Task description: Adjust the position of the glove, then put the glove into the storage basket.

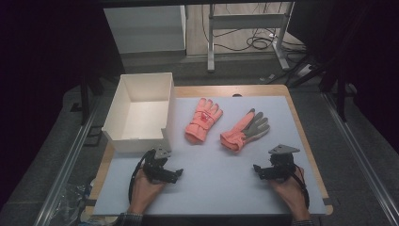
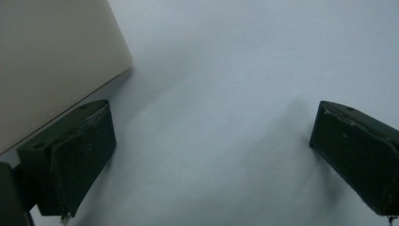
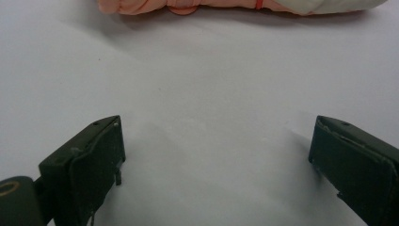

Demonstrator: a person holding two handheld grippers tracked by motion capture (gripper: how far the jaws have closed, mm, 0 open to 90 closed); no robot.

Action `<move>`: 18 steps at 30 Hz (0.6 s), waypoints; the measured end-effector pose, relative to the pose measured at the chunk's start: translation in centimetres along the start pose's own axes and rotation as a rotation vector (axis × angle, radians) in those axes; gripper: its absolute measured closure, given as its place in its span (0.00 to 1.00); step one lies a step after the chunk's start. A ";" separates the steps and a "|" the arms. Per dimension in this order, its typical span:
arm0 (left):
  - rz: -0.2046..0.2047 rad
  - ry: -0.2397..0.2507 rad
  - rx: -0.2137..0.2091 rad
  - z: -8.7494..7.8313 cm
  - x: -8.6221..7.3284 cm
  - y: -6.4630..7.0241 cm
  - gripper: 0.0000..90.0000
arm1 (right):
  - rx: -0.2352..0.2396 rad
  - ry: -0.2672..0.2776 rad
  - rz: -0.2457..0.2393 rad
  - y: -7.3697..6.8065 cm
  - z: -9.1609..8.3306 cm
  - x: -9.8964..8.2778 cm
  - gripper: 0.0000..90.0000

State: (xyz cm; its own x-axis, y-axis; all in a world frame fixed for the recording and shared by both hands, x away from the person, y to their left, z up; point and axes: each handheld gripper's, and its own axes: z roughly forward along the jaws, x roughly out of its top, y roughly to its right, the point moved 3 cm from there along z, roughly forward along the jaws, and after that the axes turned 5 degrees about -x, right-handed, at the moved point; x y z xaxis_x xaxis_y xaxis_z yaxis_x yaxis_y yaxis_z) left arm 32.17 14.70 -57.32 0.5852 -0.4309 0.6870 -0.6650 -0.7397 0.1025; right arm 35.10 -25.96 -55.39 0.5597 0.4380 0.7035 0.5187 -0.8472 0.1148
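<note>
Overhead, a white-topped table carries an open white box, two salmon-pink gloves and two hand-held grippers, and every place below is given relative to the box. Just right of the box lies the first pink glove, fingers pointing away from the person, cuff toward them. Farther right of the box, well apart from it, lies the second pink glove, tilted, with a grey palm facing up and its cuff nearest the person. The two gloves lie near each other but do not touch. At the box's near right corner sits the left gripper, held by the person's left hand, resting low over the bare tabletop; in the left gripper view its two black jaws stand spread wide with nothing between them, and the cream wall of the box rises just beside one jaw. Far to the right of the box, on the person's side of the second glove, sits the right gripper, held by the right hand. In the right gripper view its jaws also stand wide apart and empty over the white surface, and the glove's pink cuff and pale palm lie ahead of them, not touching.
</note>
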 end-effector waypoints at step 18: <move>-0.005 0.004 -0.003 0.0 0.0 0.0 0.01 | 0.001 -0.001 0.001 0.0 0.0 0.0 0.05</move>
State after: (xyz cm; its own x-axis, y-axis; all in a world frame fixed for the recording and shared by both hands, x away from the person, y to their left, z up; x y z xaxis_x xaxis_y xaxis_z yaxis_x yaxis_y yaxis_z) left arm 32.14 14.72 -57.33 0.5867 -0.4249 0.6894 -0.6635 -0.7403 0.1083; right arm 35.09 -25.96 -55.36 0.5605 0.4376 0.7031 0.5187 -0.8473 0.1139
